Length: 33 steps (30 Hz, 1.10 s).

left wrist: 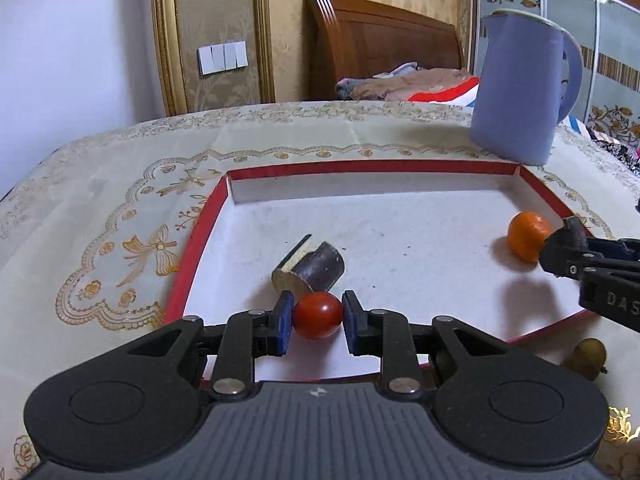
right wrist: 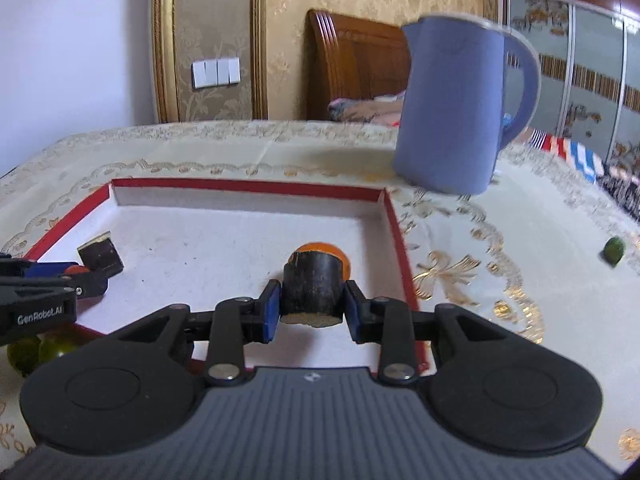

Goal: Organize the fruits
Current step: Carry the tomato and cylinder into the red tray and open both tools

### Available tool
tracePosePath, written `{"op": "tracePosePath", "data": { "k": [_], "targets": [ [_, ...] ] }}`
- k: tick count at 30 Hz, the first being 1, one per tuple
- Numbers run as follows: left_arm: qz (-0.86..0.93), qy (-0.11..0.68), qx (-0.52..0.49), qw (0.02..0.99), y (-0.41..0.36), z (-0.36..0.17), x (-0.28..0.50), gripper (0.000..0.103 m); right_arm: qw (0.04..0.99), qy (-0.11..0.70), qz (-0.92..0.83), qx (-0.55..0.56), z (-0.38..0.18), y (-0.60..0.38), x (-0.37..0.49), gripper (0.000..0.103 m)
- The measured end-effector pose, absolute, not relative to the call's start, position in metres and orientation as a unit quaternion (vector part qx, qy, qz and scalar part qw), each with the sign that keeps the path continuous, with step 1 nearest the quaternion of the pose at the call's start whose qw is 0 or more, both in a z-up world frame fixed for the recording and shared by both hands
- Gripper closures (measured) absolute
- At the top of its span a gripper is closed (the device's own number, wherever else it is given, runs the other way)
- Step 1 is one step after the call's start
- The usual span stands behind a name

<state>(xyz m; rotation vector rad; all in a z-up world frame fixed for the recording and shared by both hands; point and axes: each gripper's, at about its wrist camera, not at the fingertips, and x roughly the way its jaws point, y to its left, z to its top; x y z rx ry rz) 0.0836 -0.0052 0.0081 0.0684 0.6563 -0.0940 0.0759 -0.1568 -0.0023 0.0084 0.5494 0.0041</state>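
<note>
A red-rimmed white tray [left wrist: 400, 168] lies on the table. My left gripper [left wrist: 318, 316] is shut on a red cherry tomato [left wrist: 318, 315] low over the tray's near side. A dark sugarcane piece [left wrist: 316, 266] lies in the tray just beyond it. My right gripper [right wrist: 311, 306] is shut on a second dark sugarcane piece [right wrist: 313, 288] above the tray's right part [right wrist: 396, 224]. An orange [right wrist: 344, 260] sits just behind it; it also shows in the left wrist view [left wrist: 528, 234]. The right gripper's fingers [left wrist: 564, 252] touch or hide the orange's right side there.
A blue jug [left wrist: 520, 88] stands behind the tray at the right. A green fruit [right wrist: 614, 250] lies on the cloth far right. Green fruits [right wrist: 40, 350] lie by the tray's near left corner. A brownish fruit [left wrist: 588, 358] sits outside the tray's near right edge.
</note>
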Motion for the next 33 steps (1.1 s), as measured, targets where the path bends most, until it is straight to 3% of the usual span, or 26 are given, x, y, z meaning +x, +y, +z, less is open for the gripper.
{"op": "tracePosePath", "data": {
  "k": [29,30,31,33],
  "targets": [
    [-0.025,0.313,0.02,0.949,-0.005,-0.001,0.105,0.075,0.956,0.291,-0.003,0.027,-0.02,-0.156,0.108,0.071],
    [-0.023,0.312,0.017,0.95,-0.005,-0.001,0.106,0.069,0.957,0.29,-0.004,0.027,-0.02,-0.156,0.108,0.071],
    [-0.022,0.312,0.018,0.95,-0.005,-0.001,0.106,0.049,0.957,0.289,-0.004,0.025,-0.02,-0.155,0.108,0.071],
    [-0.019,0.315,0.024,0.949,-0.006,-0.002,0.107,0.029,0.958,0.287,-0.005,0.024,-0.021,-0.155,0.107,0.071]
  ]
}}
